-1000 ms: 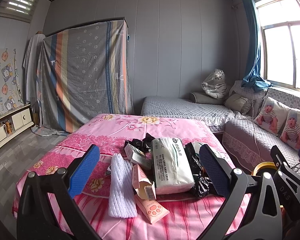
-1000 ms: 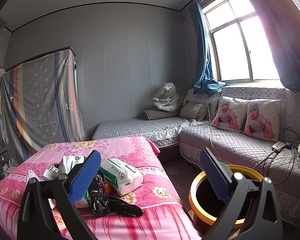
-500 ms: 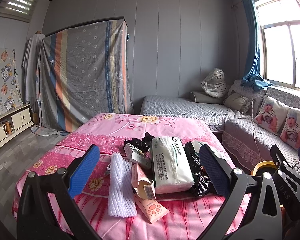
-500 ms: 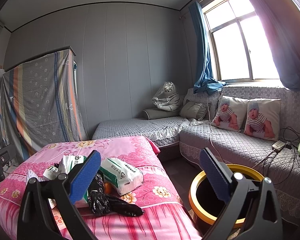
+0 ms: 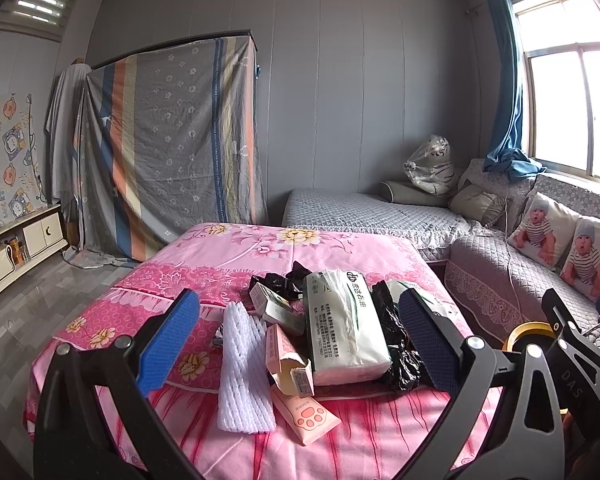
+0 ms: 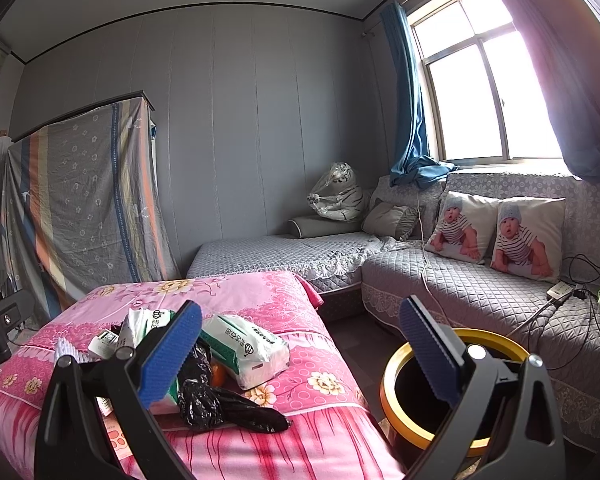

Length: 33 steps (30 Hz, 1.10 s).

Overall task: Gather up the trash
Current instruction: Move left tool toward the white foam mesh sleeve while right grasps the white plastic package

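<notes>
A pile of trash lies on the pink floral table (image 5: 228, 280): a white foam net sleeve (image 5: 242, 364), a torn pink carton (image 5: 288, 360), a pink paw-print tube (image 5: 306, 414), a tissue pack (image 5: 342, 328), small boxes (image 5: 274, 306) and a black plastic bag (image 5: 396, 344). My left gripper (image 5: 298, 344) is open and empty, held just in front of the pile. My right gripper (image 6: 300, 356) is open and empty, between the table and a black bin with a yellow rim (image 6: 440, 432). A second tissue pack (image 6: 244, 348) and the black bag (image 6: 220, 400) show in the right wrist view.
A grey quilted corner sofa (image 6: 460, 280) with two baby-print cushions (image 6: 496, 232) stands behind and right of the bin. A cloth-covered wardrobe (image 5: 168, 140) and a low white cabinet (image 5: 16, 248) stand at the left. The right gripper's body (image 5: 572, 368) shows in the left wrist view.
</notes>
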Tool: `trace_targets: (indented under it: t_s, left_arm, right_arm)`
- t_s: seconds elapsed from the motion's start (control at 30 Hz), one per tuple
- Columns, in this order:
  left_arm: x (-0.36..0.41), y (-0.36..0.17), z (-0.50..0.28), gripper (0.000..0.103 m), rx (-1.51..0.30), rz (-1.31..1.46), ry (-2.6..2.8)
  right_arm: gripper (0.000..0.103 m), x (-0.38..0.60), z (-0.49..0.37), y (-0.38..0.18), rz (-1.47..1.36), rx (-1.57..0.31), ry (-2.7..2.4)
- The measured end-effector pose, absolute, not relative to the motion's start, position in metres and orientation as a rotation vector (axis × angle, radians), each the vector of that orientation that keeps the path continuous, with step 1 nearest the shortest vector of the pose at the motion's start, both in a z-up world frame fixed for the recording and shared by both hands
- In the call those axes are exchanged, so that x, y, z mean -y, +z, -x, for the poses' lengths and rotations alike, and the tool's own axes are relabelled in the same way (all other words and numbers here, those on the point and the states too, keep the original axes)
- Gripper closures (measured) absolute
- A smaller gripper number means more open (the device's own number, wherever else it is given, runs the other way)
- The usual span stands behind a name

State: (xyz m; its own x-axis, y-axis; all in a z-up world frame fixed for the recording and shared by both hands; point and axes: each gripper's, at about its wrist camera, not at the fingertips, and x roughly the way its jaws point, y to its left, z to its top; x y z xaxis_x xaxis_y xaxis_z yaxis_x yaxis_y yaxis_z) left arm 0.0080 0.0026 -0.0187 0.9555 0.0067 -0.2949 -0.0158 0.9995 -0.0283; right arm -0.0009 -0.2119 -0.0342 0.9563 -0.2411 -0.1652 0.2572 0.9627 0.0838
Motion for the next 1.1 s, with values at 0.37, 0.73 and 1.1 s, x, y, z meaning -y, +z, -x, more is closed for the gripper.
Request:
trace_targets:
  t_s: [0.37,0.73,1.1]
  left_arm:
    - [-0.063,-0.047,-0.032,0.007,-0.426,0.043,-0.037]
    - [-0.126,-0.078,-0.028,0.008,-0.427,0.022,0.045]
    - [-0.155,-0.091,-0.033,0.008,-0.499,0.121,0.029]
  right_arm:
    - [0.008,0.229,-0.087,-0.031,0.009,-0.474,0.103]
    - [0.008,0.146,-0.131,-0.046,-0.023,-0.761,0.491]
    - [0.008,0.108,-0.272,-0.018,-0.097,-1.057,0.383]
